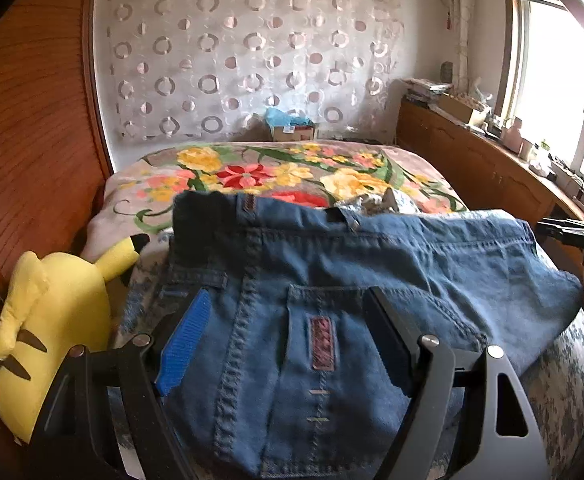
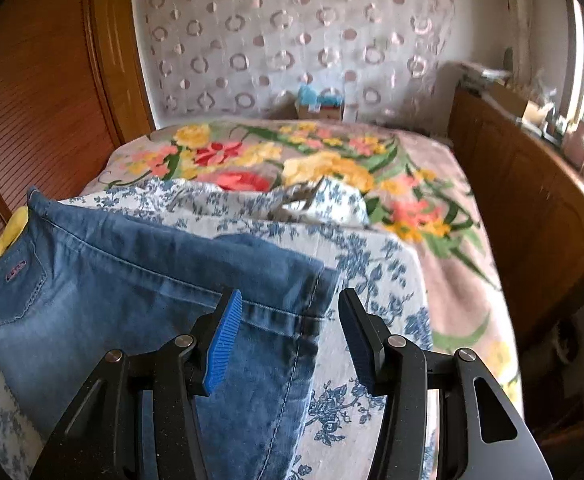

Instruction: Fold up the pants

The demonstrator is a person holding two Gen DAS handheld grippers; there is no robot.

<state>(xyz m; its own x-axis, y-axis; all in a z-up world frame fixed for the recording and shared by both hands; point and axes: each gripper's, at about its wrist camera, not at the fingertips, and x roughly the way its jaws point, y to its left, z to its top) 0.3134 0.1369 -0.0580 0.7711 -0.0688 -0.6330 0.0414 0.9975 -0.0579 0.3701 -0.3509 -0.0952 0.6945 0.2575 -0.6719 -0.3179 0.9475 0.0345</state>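
Blue denim pants (image 1: pixel 332 280) lie folded on a bed, on a white cloth with blue flowers (image 2: pixel 372 256). In the left wrist view I see the waistband and a back pocket. My left gripper (image 1: pixel 287 324) is open, its fingers spread wide just above the back pocket, holding nothing. In the right wrist view the pants (image 2: pixel 131 280) show their hem end at the right. My right gripper (image 2: pixel 287 312) is open, its fingers either side of the hem corner, not closed on it.
A yellow plush toy (image 1: pixel 47 328) lies at the bed's left edge beside the waistband. A floral blanket (image 1: pixel 275 168) covers the far bed. A wooden wardrobe (image 1: pixel 31 140) stands left, a cluttered wooden cabinet (image 1: pixel 484 160) right under a window.
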